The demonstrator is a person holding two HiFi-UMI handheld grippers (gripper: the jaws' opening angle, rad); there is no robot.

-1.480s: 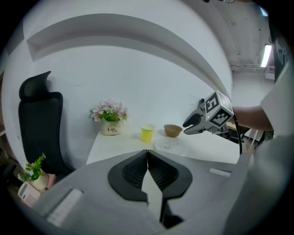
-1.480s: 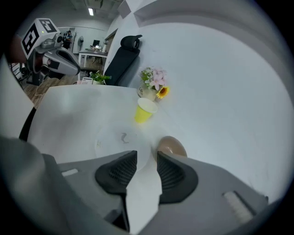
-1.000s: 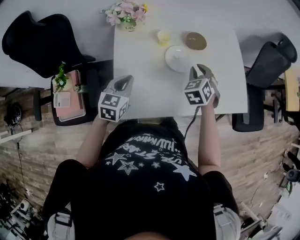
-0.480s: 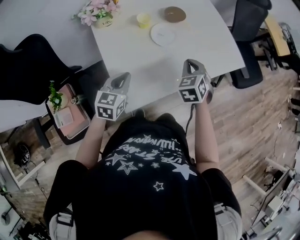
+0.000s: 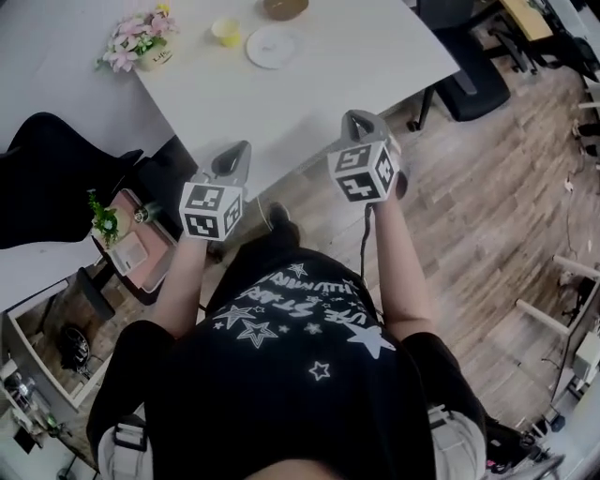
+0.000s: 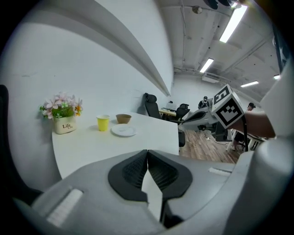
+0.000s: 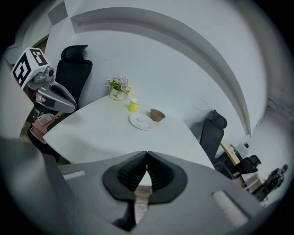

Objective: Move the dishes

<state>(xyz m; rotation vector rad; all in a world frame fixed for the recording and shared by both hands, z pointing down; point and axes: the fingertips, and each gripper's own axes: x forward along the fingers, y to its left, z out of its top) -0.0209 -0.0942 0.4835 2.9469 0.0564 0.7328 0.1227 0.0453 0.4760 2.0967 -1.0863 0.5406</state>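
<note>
Three dishes stand at the far side of the white table (image 5: 319, 75): a white plate (image 5: 273, 45), a yellow cup (image 5: 225, 30) and a brown bowl (image 5: 285, 7). All three also show in the left gripper view, as plate (image 6: 123, 131), cup (image 6: 103, 122) and bowl (image 6: 123, 118). The right gripper view has the plate (image 7: 141, 121), cup (image 7: 133, 106) and bowl (image 7: 157, 114). My left gripper (image 5: 238, 152) hangs at the table's near corner, jaws shut and empty. My right gripper (image 5: 360, 118) is at the near edge, also shut on nothing. Both are far from the dishes.
A pot of pink flowers (image 5: 139, 39) stands at the table's left end. Black office chairs (image 5: 56, 178) (image 5: 464, 66) flank the table. A low cart with a small plant (image 5: 117, 230) sits at my left. Wooden floor (image 5: 506, 206) spreads to the right.
The table and dishes have slid up and away in the head view. Both grippers have drawn back from over the table to its near edge. Their jaws stay shut.
</note>
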